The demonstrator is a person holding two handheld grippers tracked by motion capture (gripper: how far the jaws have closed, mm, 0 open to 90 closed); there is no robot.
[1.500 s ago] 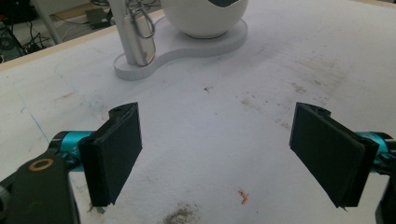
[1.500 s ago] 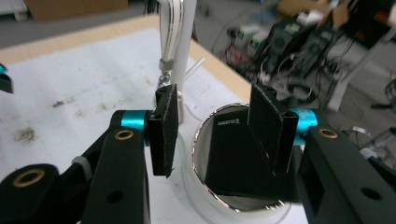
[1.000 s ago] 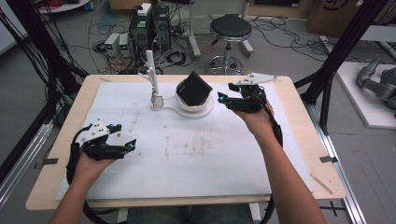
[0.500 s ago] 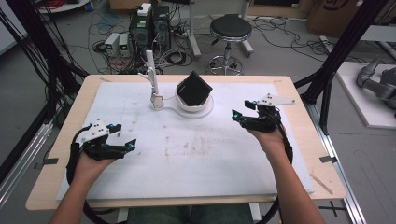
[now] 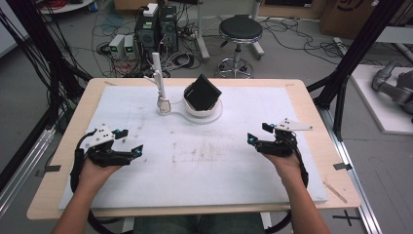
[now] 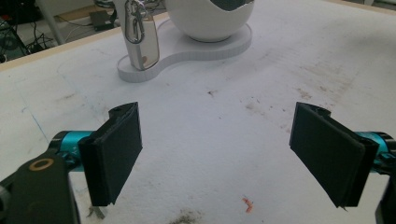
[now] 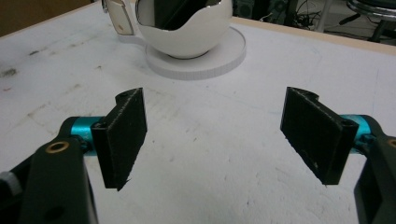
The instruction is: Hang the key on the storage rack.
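A white bowl (image 5: 203, 108) on a flat white base (image 5: 181, 116) stands at the back middle of the table, with a black square plate (image 5: 202, 92) leaning inside it. An upright white arm (image 5: 159, 83) rises from the base's left end. My left gripper (image 5: 130, 142) rests open at the left front, nothing between its jaws. My right gripper (image 5: 258, 137) rests open at the right, also empty. The bowl (image 6: 210, 18) and the arm's foot (image 6: 139, 42) lie ahead of the left gripper (image 6: 217, 154). The bowl (image 7: 184, 28) with the black plate (image 7: 173, 11) lies ahead of the right gripper (image 7: 215, 140).
A white mat (image 5: 195, 161) with faint stains covers the wooden table (image 5: 311, 97). A small red scrap (image 6: 247, 204) lies on the mat near the left gripper. A stool (image 5: 239, 29), computer boxes (image 5: 156, 24) and cables stand on the floor behind the table.
My right gripper has drawn back from beside the bowl toward the right front of the table and come to rest there. The left gripper has stayed put.
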